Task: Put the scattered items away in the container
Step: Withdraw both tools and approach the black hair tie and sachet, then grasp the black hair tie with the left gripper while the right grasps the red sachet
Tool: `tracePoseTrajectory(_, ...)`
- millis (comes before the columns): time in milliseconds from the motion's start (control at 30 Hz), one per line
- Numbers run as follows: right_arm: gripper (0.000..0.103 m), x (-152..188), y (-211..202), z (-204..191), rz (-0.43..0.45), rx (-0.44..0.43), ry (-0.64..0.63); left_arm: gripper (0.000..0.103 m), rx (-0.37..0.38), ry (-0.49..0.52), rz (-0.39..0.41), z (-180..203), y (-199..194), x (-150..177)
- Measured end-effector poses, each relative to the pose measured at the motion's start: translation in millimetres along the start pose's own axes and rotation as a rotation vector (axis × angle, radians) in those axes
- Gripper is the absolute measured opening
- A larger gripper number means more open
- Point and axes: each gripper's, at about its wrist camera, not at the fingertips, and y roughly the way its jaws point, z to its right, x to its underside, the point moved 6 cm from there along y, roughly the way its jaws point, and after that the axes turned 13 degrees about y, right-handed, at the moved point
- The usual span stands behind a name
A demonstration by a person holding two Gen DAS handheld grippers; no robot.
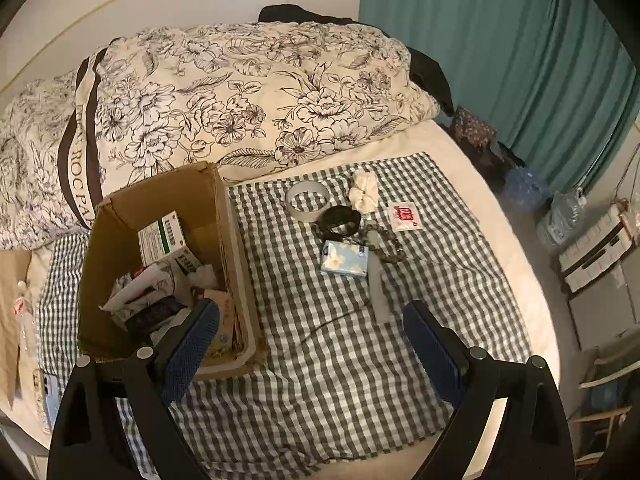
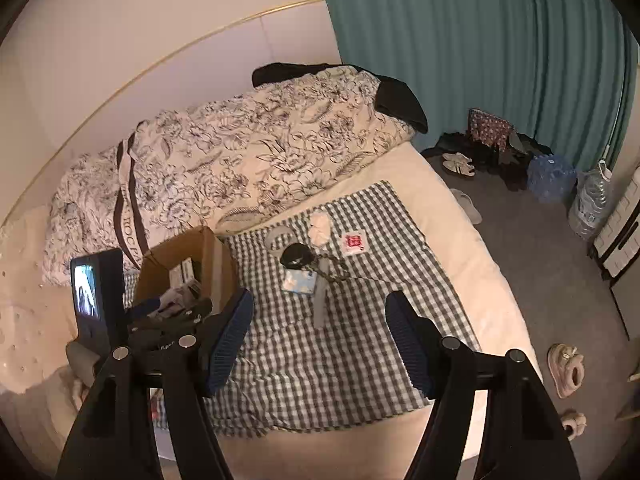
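Both hand-held grippers hang over the near edge of the checked cloth (image 1: 352, 360) on the bed, jaws spread and nothing between the pads: the left hand-held gripper (image 1: 316, 344) with its left finger over the near corner of the box (image 1: 156, 208), the right hand-held gripper (image 2: 320, 344) a little further back and to the right. The box sits at the left of the cloth, already part filled with cartons and papers. What is left lies in a loose cluster ahead and slightly right of both: tape ring (image 1: 308, 202), white scrunchie (image 1: 363, 190), black cable coil (image 1: 340, 220), red sachet (image 1: 406, 218), blue tissue pack (image 1: 345, 258) and a pale strip (image 1: 378, 288) beside a chain (image 1: 386, 246). The strip's long axis runs nearly straight away from the grippers, its near end closest, almost centred between the left jaws. My judgement: the left is nearer and better lined up, and its jaws would straddle the strip's narrow width without rolling the wrist.
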Motion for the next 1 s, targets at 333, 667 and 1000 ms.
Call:
tracePoseTrajectory(333, 0.070, -15.8, 117.0, 18.6, 0.037, -0.165, 0.003, 0.098, -0.046, 0.006, 0.025, 26.0, 92.5, -12.6)
tracePoseTrajectory(667, 0.070, -4.4, 287.1, 57.7, 0.031, -0.051, 0.071, 0.098, -0.126, -0.030, -0.073, 10.3, 214.1, -39.0)
tracePoseTrajectory(1000, 0.070, -31.8, 364.5, 63.0, -0.096, 0.009, 0.056, 0.099, -0.073, -0.064, -0.195, 7.8, 275.6, -42.0)
